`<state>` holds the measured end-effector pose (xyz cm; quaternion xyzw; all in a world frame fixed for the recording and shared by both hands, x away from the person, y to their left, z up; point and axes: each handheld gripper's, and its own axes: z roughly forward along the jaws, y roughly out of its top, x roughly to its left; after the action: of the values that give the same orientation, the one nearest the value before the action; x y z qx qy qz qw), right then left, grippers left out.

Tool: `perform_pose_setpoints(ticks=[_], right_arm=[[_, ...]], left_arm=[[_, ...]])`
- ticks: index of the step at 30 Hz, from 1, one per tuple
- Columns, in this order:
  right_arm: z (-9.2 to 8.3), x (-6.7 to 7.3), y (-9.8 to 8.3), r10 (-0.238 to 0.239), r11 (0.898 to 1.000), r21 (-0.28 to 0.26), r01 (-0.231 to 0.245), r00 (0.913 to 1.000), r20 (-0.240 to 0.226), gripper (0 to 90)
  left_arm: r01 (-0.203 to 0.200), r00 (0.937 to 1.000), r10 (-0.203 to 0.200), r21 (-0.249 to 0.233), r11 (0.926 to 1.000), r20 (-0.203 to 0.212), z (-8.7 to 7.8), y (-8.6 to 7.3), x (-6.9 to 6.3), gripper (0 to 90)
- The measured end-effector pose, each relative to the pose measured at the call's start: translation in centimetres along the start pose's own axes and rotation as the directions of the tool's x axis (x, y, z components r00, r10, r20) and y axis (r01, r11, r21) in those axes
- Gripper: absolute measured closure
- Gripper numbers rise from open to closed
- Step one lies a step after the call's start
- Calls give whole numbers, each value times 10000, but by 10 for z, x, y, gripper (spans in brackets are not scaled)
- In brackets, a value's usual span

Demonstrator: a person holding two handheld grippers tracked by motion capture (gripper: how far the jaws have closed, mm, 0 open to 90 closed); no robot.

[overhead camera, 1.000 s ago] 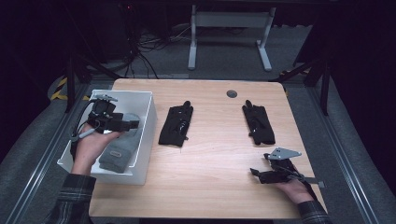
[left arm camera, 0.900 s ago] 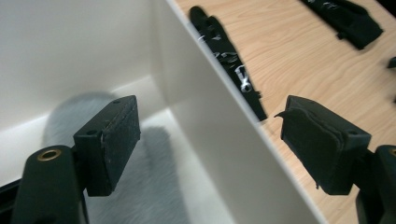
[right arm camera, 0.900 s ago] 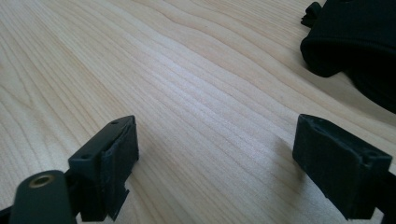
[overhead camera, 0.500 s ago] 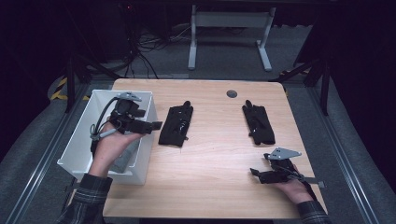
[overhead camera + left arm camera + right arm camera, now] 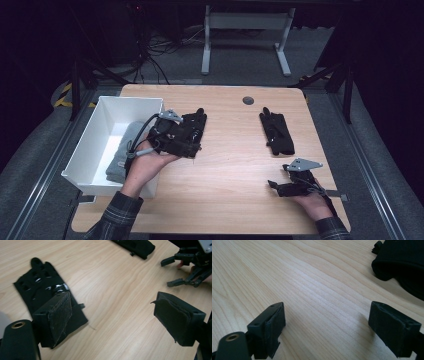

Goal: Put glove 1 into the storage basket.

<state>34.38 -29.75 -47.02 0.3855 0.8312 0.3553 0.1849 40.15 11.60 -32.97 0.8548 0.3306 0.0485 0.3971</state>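
My left gripper (image 5: 192, 142) hovers with jaws apart and empty over the left glove (image 5: 42, 293) at frame centre-left, while my right gripper (image 5: 274, 186), also agape, rests lower right below the right glove (image 5: 276, 132).

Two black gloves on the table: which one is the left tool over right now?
The black glove beside the white bin, the left-hand one. The left tool hangs open above it. The other black glove lies apart on the table's right half, nearer the right tool.
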Motion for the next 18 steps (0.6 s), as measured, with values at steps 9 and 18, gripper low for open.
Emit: perform_pose_setpoints(ticks=[9, 18], right_arm=[[-1, 2, 0, 18, 10000, -1, -18, 10000, 34, 146], [-1, 1, 0, -17, 10000, 11, 17, 9999, -108, 162]], left_arm=[[-316, 9993, 307, 406, 9987, 227, 36, -9, -21, 156], [-725, 9974, 725, 740, 9946, 28, 77, -38, -33, 153]])
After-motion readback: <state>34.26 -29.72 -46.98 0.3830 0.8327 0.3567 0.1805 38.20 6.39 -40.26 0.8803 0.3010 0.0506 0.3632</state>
